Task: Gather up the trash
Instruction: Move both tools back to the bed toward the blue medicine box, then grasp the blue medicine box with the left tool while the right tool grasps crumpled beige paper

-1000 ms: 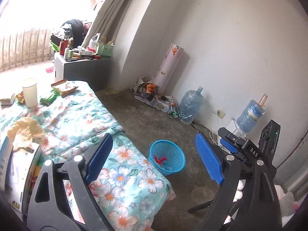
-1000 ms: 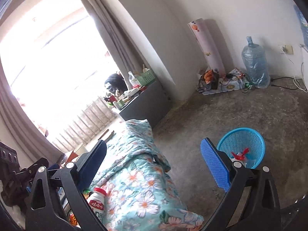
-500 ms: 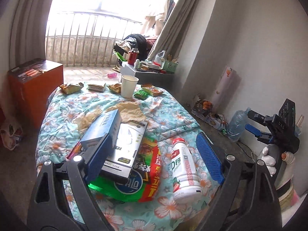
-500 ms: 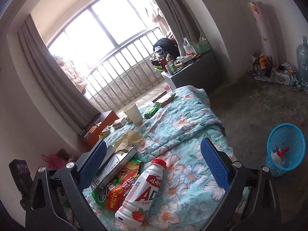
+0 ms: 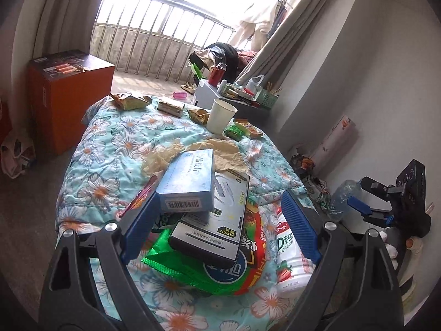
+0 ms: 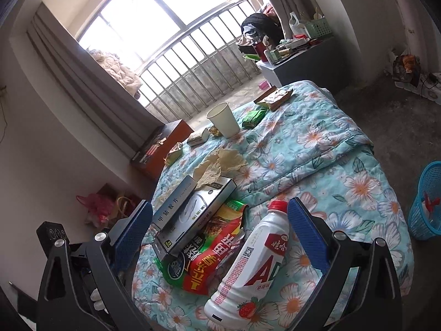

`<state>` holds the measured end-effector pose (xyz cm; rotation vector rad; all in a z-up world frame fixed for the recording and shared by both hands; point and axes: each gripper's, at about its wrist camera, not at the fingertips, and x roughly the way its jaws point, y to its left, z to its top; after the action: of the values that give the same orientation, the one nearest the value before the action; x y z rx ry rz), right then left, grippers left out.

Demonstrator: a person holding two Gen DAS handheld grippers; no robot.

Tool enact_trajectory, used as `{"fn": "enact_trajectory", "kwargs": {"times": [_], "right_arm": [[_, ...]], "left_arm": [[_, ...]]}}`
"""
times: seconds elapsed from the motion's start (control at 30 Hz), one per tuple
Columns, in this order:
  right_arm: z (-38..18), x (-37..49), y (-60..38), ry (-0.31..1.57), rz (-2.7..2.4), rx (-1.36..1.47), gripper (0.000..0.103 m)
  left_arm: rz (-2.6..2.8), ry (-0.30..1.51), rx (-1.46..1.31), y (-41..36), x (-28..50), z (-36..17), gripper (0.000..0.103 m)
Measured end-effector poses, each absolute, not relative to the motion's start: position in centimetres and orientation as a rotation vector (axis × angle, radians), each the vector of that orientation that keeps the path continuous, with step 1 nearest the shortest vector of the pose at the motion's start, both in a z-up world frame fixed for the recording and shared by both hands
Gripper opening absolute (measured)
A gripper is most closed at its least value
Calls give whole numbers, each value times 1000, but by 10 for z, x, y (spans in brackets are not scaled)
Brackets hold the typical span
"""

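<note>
White yoghurt-drink bottle (image 6: 248, 270) with red cap, lying on its side on the floral quilt (image 6: 330, 143), beside a green-and-red snack bag (image 6: 209, 256) under two stacked boxes (image 5: 198, 193). Farther back: upright paper cup (image 5: 222, 115), crumpled wrappers (image 5: 132, 101). Blue wastebasket (image 6: 427, 201) on the floor.

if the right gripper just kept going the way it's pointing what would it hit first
Most likely the white drink bottle lying on the flowered quilt: it sits between the open right gripper fingers, nearer the right one. Depth is unclear, so the red and green snack bag beside it could come first.

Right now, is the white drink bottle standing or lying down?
Lying down: the white drink bottle rests on its side on the floral quilt, red cap on.
</note>
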<state>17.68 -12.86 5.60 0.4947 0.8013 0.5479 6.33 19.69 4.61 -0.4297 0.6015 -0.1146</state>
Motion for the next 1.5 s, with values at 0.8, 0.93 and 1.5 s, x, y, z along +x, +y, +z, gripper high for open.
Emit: {"fn": "enact_trajectory", "kwargs": {"times": [0.8,0.93,1.5], "right_arm": [[39,233,-64,943,580,447,95],[45,255,-55,944,613,429,95],[0,388,43,1171,651,201,95]], "left_arm": [[-49,649,-652,288,108,0,71],[-44,681,-639,290,122,-4,61],[-145,990,-724,302,219,-55,40]]}}
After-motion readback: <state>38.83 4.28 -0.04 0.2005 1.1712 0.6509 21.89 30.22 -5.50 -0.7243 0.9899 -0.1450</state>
